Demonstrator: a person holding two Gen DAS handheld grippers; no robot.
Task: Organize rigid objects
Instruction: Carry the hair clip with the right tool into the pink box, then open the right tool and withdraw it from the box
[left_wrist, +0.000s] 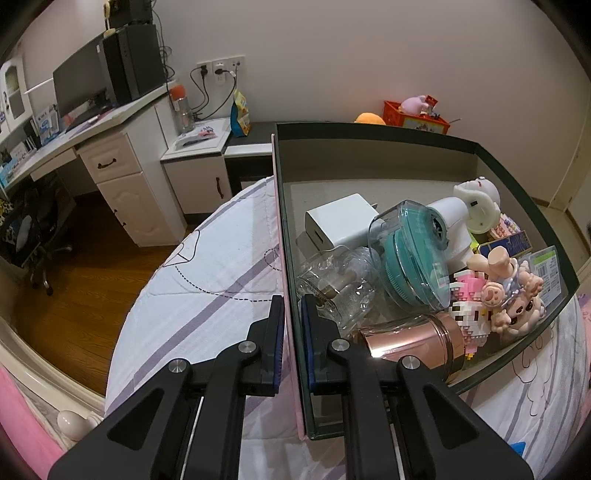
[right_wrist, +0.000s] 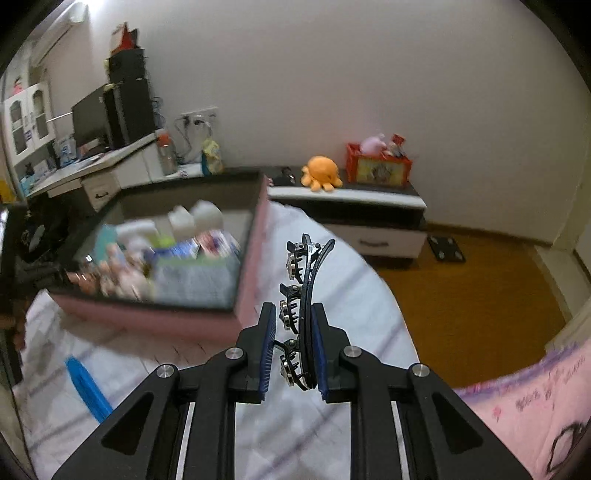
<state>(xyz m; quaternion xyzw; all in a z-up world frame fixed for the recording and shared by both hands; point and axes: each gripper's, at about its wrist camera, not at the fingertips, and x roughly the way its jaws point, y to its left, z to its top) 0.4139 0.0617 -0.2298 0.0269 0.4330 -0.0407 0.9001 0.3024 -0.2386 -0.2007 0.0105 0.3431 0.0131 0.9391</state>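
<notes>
A pink-walled storage box (left_wrist: 288, 236) with a dark lining lies on the bed, filled with a white charger (left_wrist: 341, 219), a glass bottle (left_wrist: 343, 288), a teal lidded container (left_wrist: 413, 254), a rose-gold jar (left_wrist: 417, 341) and small toy figures (left_wrist: 509, 291). My left gripper (left_wrist: 293, 306) is shut on the box's left wall, one pad outside and one inside. In the right wrist view the same box (right_wrist: 243, 295) shows blurred at the left. My right gripper (right_wrist: 294, 314) is shut on a black hair clip (right_wrist: 304, 280) with metal studs, held above the bedsheet to the right of the box.
The bed has a white and purple striped sheet (left_wrist: 207, 280) and a pink quilt (right_wrist: 524, 402). A blue object (right_wrist: 86, 387) lies on the sheet at the left. Beyond stand a white desk with a monitor (left_wrist: 85, 85), a low cabinet (right_wrist: 354, 206) with an orange plush and a red crate, and wooden floor.
</notes>
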